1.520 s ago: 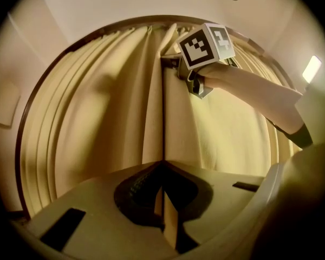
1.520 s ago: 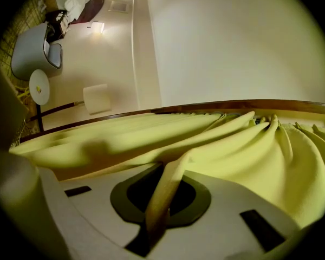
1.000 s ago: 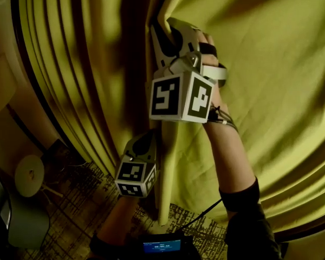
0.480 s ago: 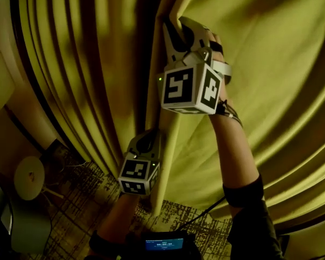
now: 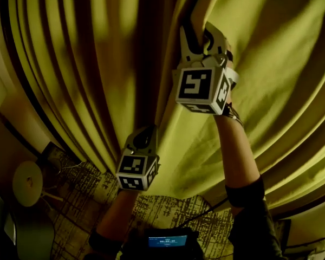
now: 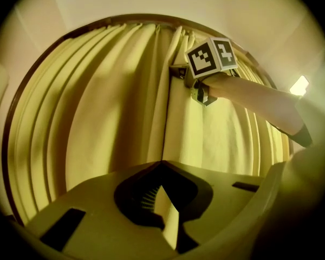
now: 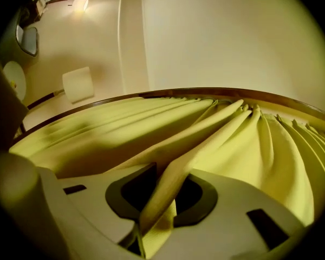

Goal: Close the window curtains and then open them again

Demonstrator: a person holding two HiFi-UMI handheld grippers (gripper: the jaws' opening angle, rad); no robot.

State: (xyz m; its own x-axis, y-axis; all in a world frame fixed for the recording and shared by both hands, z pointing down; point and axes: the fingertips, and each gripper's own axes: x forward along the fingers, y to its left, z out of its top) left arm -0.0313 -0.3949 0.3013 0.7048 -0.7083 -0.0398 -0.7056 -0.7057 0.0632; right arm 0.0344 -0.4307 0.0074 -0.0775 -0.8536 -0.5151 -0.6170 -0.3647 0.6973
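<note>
Two curtains hung there: the left curtain (image 5: 70,64) and the right curtain (image 5: 281,64). Two tools showed, the left tool (image 5: 147,130) and the right tool (image 5: 199,28), whose jaws had just been opening with a fold of fabric between them. There were two marker cubes, the left cube (image 5: 136,172) and the right cube (image 5: 201,88). There was one round white table (image 5: 27,183) and one lit screen (image 5: 168,241).

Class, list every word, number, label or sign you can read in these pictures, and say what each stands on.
No text here is readable.
Small blue-lit screen, bottom of the head view: pale print, too small and blurred to read.
Lower black-and-white marker cube and upper black-and-white marker cube: square coded patterns, no letters or numbers.
Yellow pleated fabric curtains: no print.
</note>
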